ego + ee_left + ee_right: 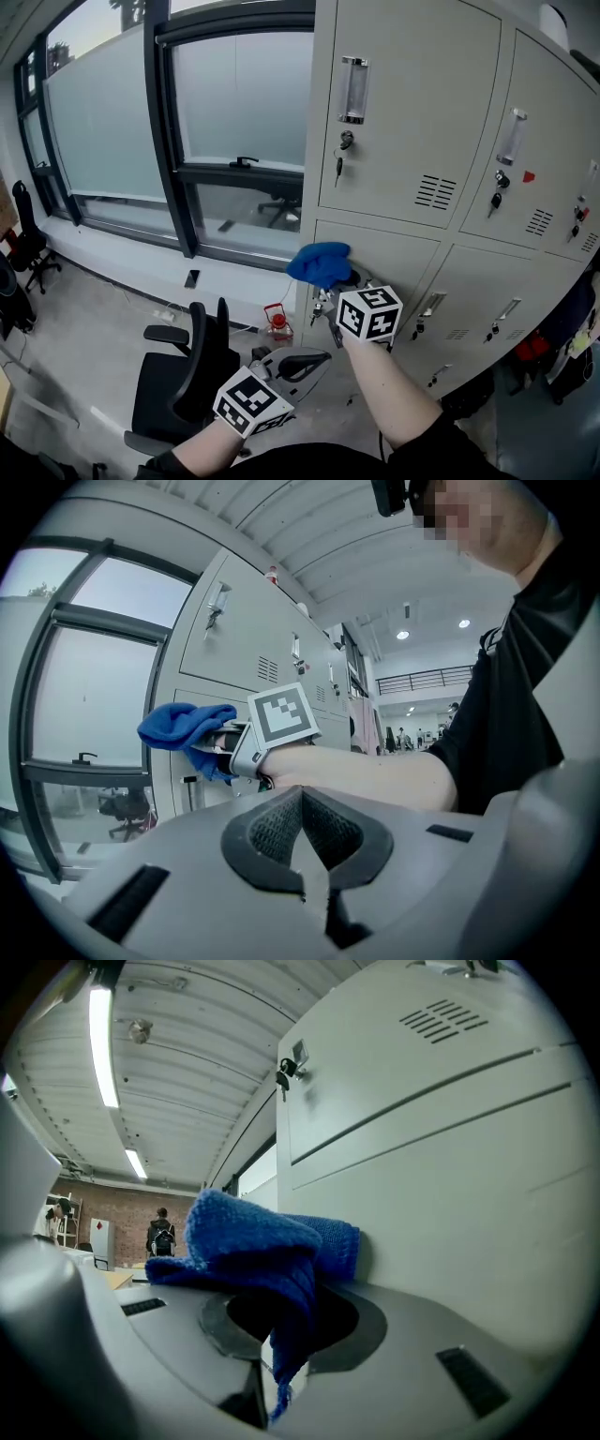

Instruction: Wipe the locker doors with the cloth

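1. Blue and nubbly like terry, the cloth (319, 262) (183, 728) (262, 1241) is bunched into a soft lump with one narrow tail hanging down between the jaws.
2. The right gripper (335, 282) (272, 1340) has its jaws closed on that cloth. The bulk of the fabric spills out past the tips.
3. The cloth lies against a lower locker door (380, 253) at the door's upper left corner, just beside the locker's left edge.
4. The lockers are smooth pale grey sheet metal. Each flat rectangular door has slotted vents, and a key (339, 167) hangs from the lock under the upright handle (352, 89) on the door above.
5. The right forearm is bare and stretched forward and up to the locker, with the marker cube (368, 312) just below the cloth.
6. The left gripper (302, 364) (309, 846) is held low and well short of the lockers, pointing towards them. Its ribbed dark pads meet with nothing between them.
7. A black chair (178, 375) stands on the floor below the window.
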{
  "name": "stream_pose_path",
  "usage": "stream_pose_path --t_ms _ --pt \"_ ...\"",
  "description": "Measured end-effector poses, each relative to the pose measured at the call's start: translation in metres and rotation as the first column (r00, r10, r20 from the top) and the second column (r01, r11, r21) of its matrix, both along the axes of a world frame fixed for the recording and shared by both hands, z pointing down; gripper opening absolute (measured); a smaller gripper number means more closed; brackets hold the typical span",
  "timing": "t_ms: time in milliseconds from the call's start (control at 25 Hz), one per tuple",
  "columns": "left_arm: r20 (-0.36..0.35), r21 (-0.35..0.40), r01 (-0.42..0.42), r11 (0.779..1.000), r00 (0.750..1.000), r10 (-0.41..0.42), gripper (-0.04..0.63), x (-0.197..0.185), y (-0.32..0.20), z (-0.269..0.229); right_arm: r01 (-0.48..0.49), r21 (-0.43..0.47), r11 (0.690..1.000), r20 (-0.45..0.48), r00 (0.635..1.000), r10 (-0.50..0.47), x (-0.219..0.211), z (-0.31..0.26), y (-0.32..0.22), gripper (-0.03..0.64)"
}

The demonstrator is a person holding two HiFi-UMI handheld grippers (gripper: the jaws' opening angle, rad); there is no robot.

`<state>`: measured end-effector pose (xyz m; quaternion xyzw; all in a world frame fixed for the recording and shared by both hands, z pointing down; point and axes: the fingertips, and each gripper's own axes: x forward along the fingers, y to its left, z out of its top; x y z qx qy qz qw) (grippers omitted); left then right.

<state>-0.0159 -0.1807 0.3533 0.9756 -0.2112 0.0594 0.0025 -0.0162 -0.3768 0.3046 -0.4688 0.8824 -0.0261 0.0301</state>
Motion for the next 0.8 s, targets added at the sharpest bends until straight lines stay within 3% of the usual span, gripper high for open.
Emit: stream_pose_path --t_ms 440,800 --pt "0.023 -0.020 -0.046 0.999 0.999 0.047 0.008 0.027 -0.001 0.011 -0.121 -0.012 0.993 0.106 0.987 0.121 0.097 0.003 0.016 0.048" --pt "0.037 -0.016 -0.129 0.992 0.991 0.129 0.008 0.067 0.009 0.011 -0.289 -0.027 0.957 0.162 0.943 0.289 0.203 0.008 0.039 0.048"
